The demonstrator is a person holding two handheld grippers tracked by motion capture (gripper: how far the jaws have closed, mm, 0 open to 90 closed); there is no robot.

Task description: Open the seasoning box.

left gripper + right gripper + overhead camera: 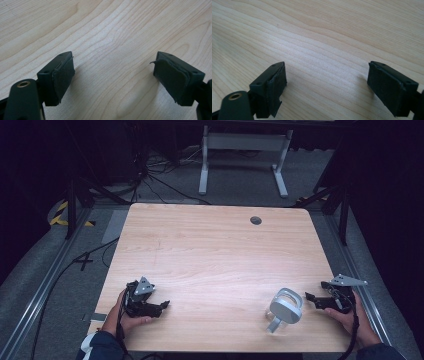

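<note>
Headset-like white object [286,309], rounded with a loop or band at its top, lies on the near right part of the table [215,255]; its exact type cannot be confirmed at this size. Going left to right in the high view: the left hand [131,317] enters from the bottom edge at the near left corner of the table and holds the left gripper [162,306], which rests low over the wood with its jaws pointing right, toward the table's middle, and a grey three-cornered plate [144,285] on top. In the left gripper view the left gripper [113,75] has its jaws spread wide, with bare wood grain between the two black pads [63,76] and nothing held. The centre of the table is bare light wood, with a small dark round grommet [256,220] near the far edge. The white object sits right of centre, just beside the right gripper [309,297] but apart from it, with a visible gap. The right gripper is held by the right hand [350,317] at the near right edge, its jaws pointing left toward the object, its grey plate [347,280] on top and a cable [354,335] trailing toward the bottom edge. In the right gripper view the right gripper [327,77] is likewise spread wide, empty, over plain wood. Beyond the table, a white frame [245,155] stands on grey floor [240,185], with loose cables [150,175] at far left.
</note>
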